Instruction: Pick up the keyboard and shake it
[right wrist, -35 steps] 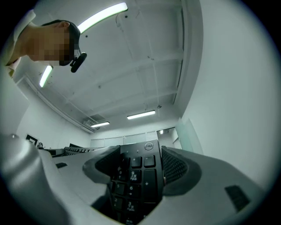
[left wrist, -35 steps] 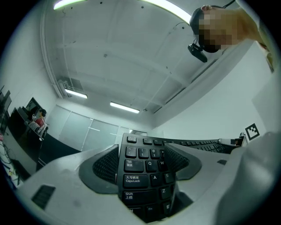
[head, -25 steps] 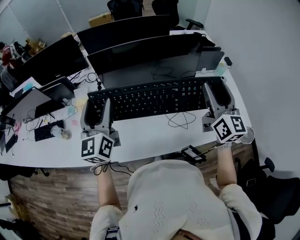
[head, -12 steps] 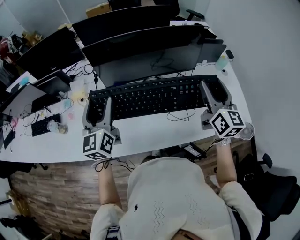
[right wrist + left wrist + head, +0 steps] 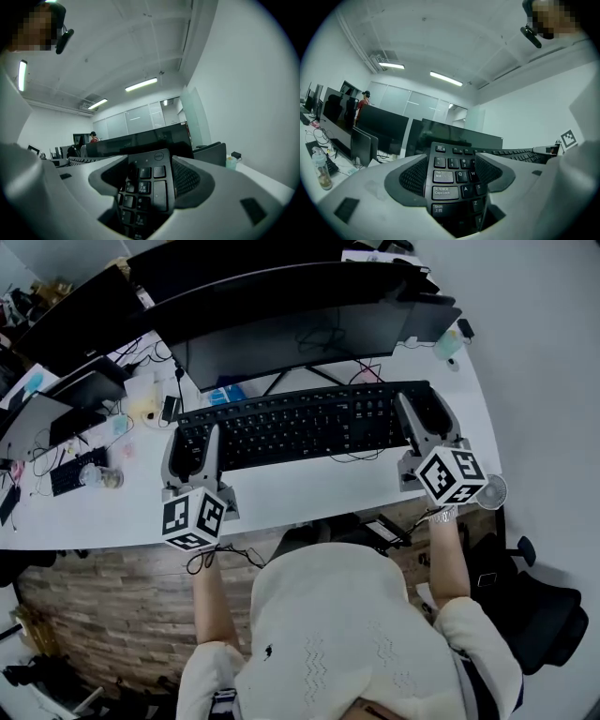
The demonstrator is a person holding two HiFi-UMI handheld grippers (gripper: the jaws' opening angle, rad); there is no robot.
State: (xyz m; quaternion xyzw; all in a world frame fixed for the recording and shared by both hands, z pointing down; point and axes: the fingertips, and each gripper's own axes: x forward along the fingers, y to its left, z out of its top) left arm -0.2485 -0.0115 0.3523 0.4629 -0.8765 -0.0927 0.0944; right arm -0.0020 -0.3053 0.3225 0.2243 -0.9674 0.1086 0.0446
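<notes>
A long black keyboard (image 5: 300, 423) hangs level above the white desk (image 5: 309, 495), held at both ends. My left gripper (image 5: 191, 452) is shut on its left end, my right gripper (image 5: 427, 420) on its right end. In the left gripper view the Tab and Caps Lock end of the keyboard (image 5: 454, 177) sits clamped inside the left gripper (image 5: 451, 161). The number-pad end of the keyboard (image 5: 151, 187) fills the right gripper (image 5: 149, 173) in the right gripper view. Its thin cable (image 5: 361, 457) loops under the front edge.
Wide dark monitors (image 5: 281, 334) stand just behind the keyboard. A small bottle (image 5: 448, 341) is at the desk's back right and a round object (image 5: 491, 491) lies near my right gripper. Cables, a laptop and a small keyboard (image 5: 70, 470) crowd the left.
Both grippers have raised the keyboard off the desk, still gripping its ends. The cable loop that lay in front on the desk now hangs close beneath it.
</notes>
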